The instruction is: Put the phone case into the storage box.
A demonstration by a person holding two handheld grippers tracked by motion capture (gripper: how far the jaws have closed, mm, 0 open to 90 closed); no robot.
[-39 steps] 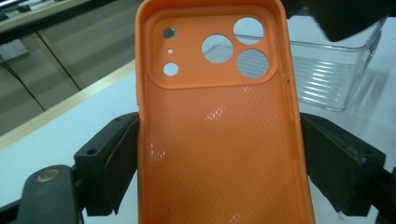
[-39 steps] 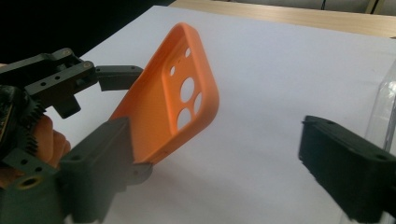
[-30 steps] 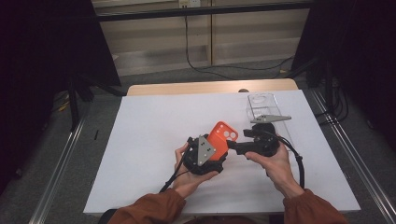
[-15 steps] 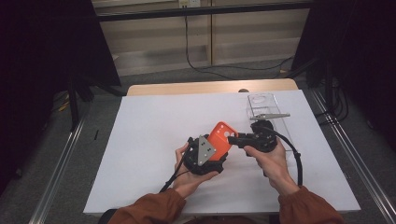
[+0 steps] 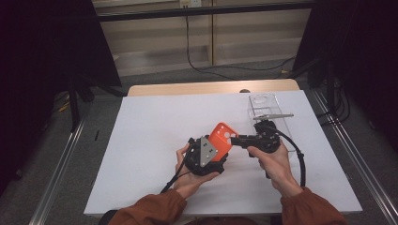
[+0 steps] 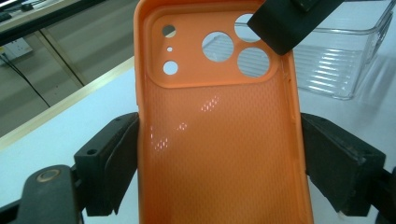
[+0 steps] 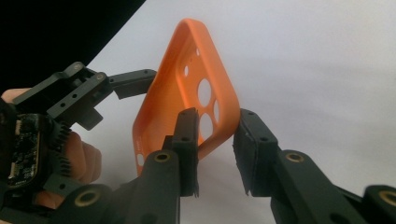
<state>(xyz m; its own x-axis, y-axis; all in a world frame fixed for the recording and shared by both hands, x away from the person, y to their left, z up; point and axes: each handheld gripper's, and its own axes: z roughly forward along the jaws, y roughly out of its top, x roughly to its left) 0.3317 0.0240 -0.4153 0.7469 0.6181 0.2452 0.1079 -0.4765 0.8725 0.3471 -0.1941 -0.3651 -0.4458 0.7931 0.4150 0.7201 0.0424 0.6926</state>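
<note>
An orange phone case (image 5: 221, 135) with round camera holes is lifted off the white table, tilted. My left gripper (image 5: 218, 148) is shut on it, one jaw on each long side; the left gripper view (image 6: 219, 172) looks into the case's hollow inside (image 6: 215, 140). My right gripper (image 5: 234, 139) comes in from the right. In the right gripper view its jaws (image 7: 215, 144) straddle the camera-hole corner of the case (image 7: 187, 93), with a gap left between pads and case. One right jaw overlaps that corner in the left gripper view. The left gripper (image 7: 70, 107) lies beyond.
A clear plastic box (image 5: 270, 117) stands at the table's back right, close behind my right hand; its ribbed wall (image 6: 341, 60) lies past the case. White paper (image 5: 155, 131) covers the tabletop. A black cable (image 5: 300, 164) loops from the right gripper.
My right gripper has moved left to the case, and its jaws now sit around the case's upper corner. The left gripper has kept hold of the case, nearly still.
</note>
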